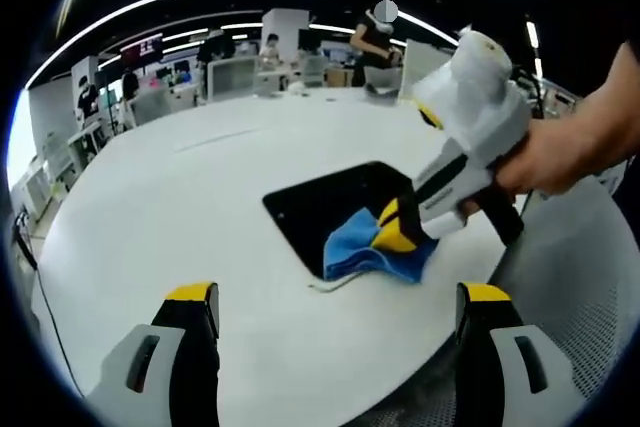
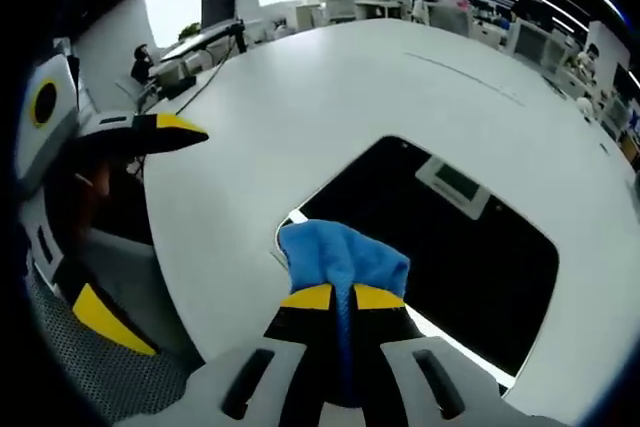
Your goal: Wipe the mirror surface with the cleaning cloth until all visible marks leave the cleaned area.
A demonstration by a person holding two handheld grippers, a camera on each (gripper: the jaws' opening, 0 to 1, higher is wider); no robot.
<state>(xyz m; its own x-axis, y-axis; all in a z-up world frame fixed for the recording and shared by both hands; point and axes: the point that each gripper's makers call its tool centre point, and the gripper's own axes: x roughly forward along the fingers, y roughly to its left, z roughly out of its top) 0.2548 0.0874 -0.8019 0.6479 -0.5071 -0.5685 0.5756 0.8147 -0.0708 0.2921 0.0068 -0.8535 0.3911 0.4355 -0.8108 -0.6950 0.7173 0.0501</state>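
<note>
While left tongs (image 1: 340, 307) gape, right tongs (image 2: 343, 297) pinch cloth (image 2: 340, 255) at mirror (image 2: 470, 247) edge — table (image 1: 180, 207) wide.

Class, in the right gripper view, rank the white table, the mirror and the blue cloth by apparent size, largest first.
1. white table
2. mirror
3. blue cloth, clamped in the right gripper; it sits nearest the camera, so it looks bigger than it is.
</note>
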